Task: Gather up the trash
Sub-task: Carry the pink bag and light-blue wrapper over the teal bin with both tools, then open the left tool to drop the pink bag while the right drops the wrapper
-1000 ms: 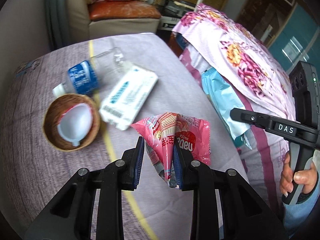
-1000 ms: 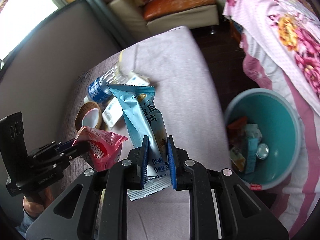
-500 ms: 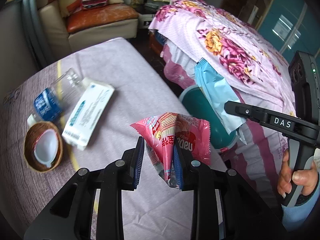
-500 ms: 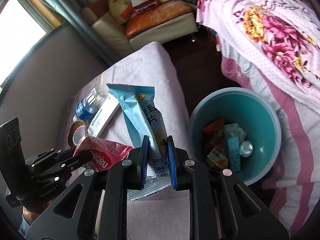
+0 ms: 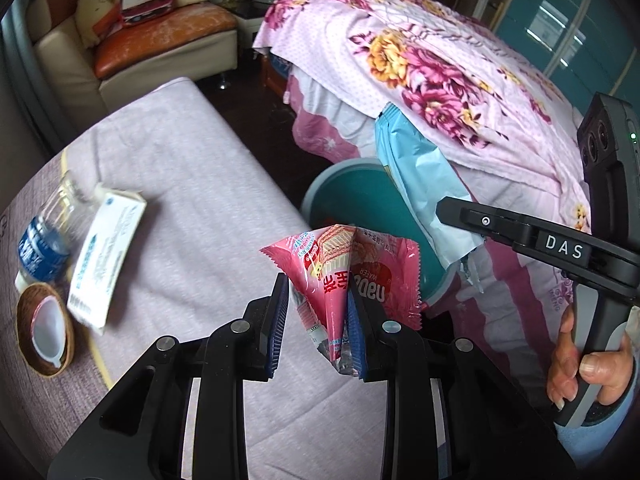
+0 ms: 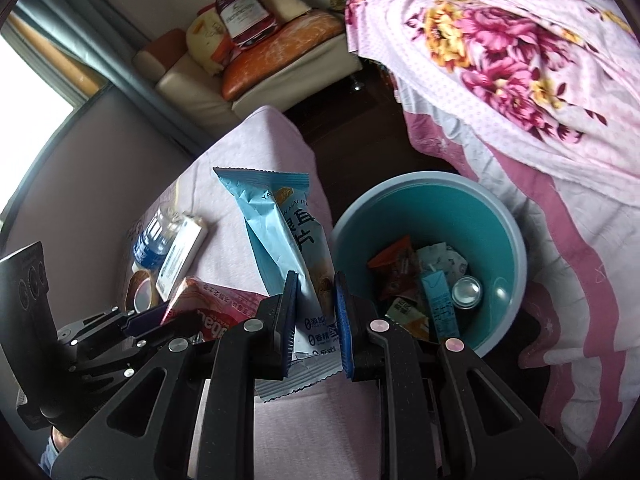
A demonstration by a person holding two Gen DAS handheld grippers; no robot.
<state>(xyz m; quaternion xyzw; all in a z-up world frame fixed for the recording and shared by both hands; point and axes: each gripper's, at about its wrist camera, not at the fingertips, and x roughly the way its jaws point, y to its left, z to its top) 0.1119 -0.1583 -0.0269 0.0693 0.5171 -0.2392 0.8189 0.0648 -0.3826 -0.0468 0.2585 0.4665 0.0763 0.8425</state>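
The pink wafer wrapper [image 5: 352, 276] is pinched upright in the left hand-held gripper [image 5: 318, 320], above the edge of the table [image 5: 192, 184]. The pale blue snack wrapper [image 6: 288, 240] is clamped low down in the right hand-held gripper [image 6: 316, 320]. The teal bin [image 6: 500, 216], already holding a can and cartons, sits on the floor at about two o'clock from the right gripper in its own view.

Both wrappers look ready for dropping. To do it well, I would carry each one fully past the rim before letting go, since light foil can flutter and catch on the edge or land on the bedspread [image 6: 520, 40].

Both grippers are narrowly closed, pads pressing only their wrappers.

A water bottle [image 5: 40, 240], a white box [image 5: 104, 256] and a lined wicker cup [image 5: 44, 328] remain on the table at nine o'clock from the left gripper.
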